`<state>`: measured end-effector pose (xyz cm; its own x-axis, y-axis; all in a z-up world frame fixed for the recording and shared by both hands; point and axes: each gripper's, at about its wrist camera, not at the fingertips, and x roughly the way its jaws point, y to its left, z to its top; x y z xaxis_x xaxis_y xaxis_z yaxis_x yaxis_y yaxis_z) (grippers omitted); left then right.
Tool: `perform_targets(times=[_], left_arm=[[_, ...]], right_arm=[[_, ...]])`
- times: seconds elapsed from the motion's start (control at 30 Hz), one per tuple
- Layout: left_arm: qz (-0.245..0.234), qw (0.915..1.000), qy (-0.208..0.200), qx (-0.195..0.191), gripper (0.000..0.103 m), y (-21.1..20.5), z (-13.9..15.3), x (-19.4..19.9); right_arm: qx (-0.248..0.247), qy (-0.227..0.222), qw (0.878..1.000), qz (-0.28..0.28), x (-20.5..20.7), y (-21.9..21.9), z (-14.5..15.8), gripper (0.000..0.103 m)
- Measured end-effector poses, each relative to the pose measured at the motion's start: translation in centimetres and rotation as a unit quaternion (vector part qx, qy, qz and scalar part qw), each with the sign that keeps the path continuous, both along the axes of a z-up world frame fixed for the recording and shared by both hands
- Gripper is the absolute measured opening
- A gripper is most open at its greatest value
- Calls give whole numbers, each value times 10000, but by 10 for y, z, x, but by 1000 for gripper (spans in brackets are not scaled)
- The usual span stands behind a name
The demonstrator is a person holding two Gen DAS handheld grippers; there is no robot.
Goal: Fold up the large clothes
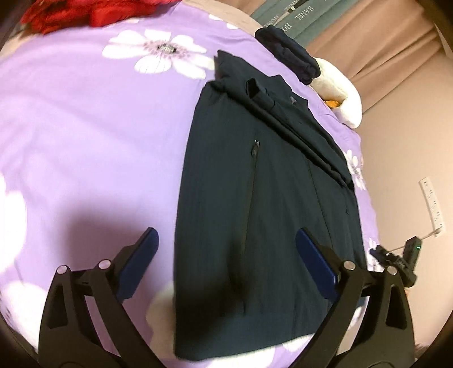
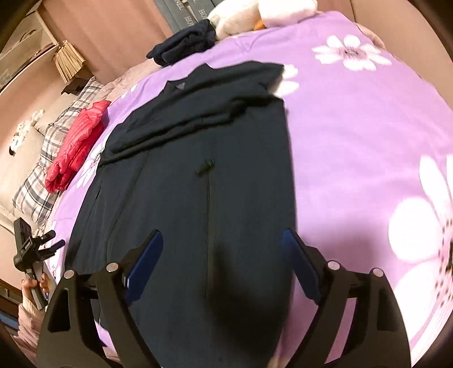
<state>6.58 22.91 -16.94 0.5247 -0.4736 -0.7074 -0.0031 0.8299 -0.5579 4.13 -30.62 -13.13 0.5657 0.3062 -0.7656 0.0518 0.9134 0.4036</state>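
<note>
A large dark navy jacket [image 1: 254, 198] lies flat on the purple flowered bedspread [image 1: 85, 127], its sleeves folded in across the upper part. It also shows in the right wrist view [image 2: 198, 184]. My left gripper [image 1: 226, 240] is open and empty, held above the jacket's lower left part. My right gripper [image 2: 222, 240] is open and empty, held above the jacket's lower right part. The other gripper [image 1: 402, 260] shows at the right edge of the left wrist view, and at the left edge of the right wrist view [image 2: 31, 254].
A folded dark garment [image 2: 184, 42] and a white plush toy [image 2: 249, 14] lie at the far bed edge. A red puffy jacket [image 2: 76, 141] lies on a plaid pillow [image 2: 36, 184]. Beige curtains [image 1: 382, 42] hang behind.
</note>
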Motion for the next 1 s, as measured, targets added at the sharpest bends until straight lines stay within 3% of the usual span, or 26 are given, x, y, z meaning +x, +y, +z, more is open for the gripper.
perform_targets(times=[0.17,0.43,0.73,1.0], left_arm=[[7,9993,118,-364,99,0,-13,-14],[-194,9955,211,-906,99,-7,-26,-21],[-318,9938,197,-1042,100,-13,-28,-20],[-469,9914,233,-1202,100,-24,-28,7]], right_arm=[[155,179,9996,-172,-24,-7,-10,87],[480,550,9973,46,-42,-2,-29,87],[819,606,9944,270,-39,4,-35,87],[1025,512,9927,381,-14,15,-38,88]])
